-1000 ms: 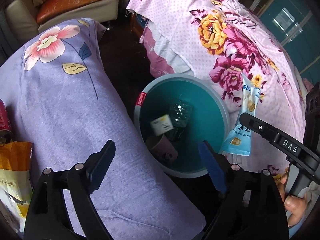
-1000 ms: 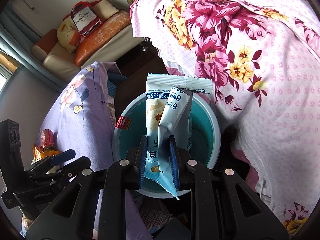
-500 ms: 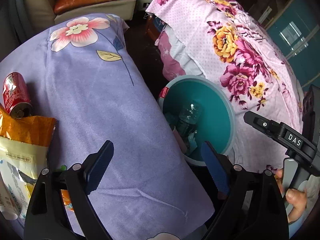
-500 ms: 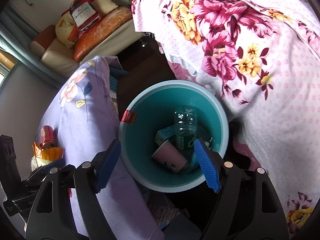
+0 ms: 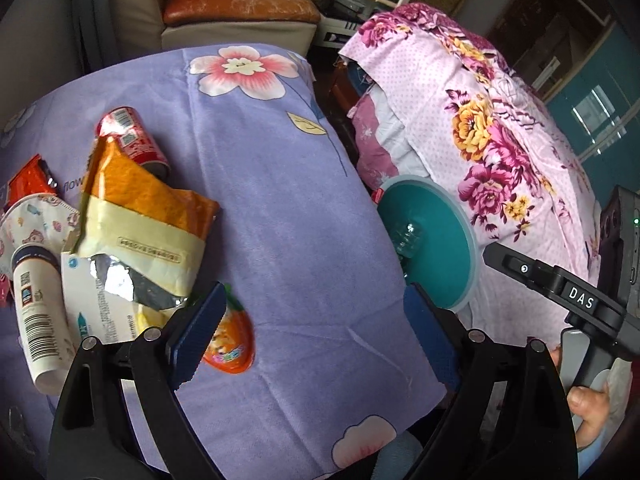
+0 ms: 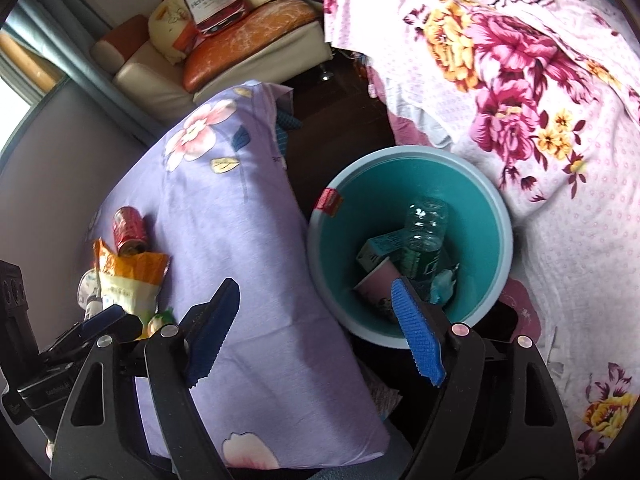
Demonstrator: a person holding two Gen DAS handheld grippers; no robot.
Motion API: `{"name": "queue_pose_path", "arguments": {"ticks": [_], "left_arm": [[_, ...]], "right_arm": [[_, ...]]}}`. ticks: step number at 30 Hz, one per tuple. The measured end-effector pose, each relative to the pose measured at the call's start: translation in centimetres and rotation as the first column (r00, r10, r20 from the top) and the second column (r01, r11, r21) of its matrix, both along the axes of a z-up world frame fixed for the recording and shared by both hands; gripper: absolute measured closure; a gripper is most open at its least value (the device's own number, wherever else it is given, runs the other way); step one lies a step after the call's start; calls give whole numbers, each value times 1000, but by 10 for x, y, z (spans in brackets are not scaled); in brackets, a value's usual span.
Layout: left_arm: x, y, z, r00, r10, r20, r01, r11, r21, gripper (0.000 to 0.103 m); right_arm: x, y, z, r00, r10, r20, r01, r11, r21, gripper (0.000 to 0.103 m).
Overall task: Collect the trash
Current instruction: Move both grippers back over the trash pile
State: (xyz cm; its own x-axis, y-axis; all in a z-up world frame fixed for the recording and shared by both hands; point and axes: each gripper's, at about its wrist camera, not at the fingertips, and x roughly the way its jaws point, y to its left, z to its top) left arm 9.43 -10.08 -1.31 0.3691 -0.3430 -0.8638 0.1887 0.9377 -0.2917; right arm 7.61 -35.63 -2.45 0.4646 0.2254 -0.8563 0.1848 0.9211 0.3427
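A teal bin (image 6: 400, 152) stands on the floor between a purple-clothed table (image 6: 224, 208) and a pink flowered bed. It holds a clear bottle (image 6: 424, 224), a pink cup (image 6: 376, 288), a small carton (image 6: 380, 250) and a pale blue packet (image 6: 444, 282). My right gripper (image 6: 314, 336) hangs open and empty above the bin's left rim. My left gripper (image 5: 312, 340) is open and empty over the purple cloth. Left of it lie an orange snack bag (image 5: 140, 216), a red can (image 5: 132, 140), a white tube (image 5: 38, 312), an orange egg-shaped wrapper (image 5: 232, 344) and a foil packet (image 5: 104, 292).
A patterned face mask (image 5: 36, 216) and a red wrapper (image 5: 28, 180) lie at the table's left edge. A sofa with orange cushions (image 6: 248, 32) stands behind the table. Dark floor shows between table and bed. A person's hand (image 5: 588, 400) holds the right gripper's handle.
The right gripper opened and the pale blue packet dropped into the bin. Both grippers shifted left toward the purple table, bringing the trash pile into the left wrist view.
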Motion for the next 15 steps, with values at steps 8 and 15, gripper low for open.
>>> {"name": "queue_pose_path", "arguments": {"ticks": [8,15], "left_arm": [[-13,56,15,995,94,34,-94,995,-16,12],[-21,115,16,978,204,38,-203,979,-31,12]], "right_arm": [[-4,46,10,997,76,2,-76,997,-21,28],[-3,86,12,988,153,-17,-153,988,-32,27]]}}
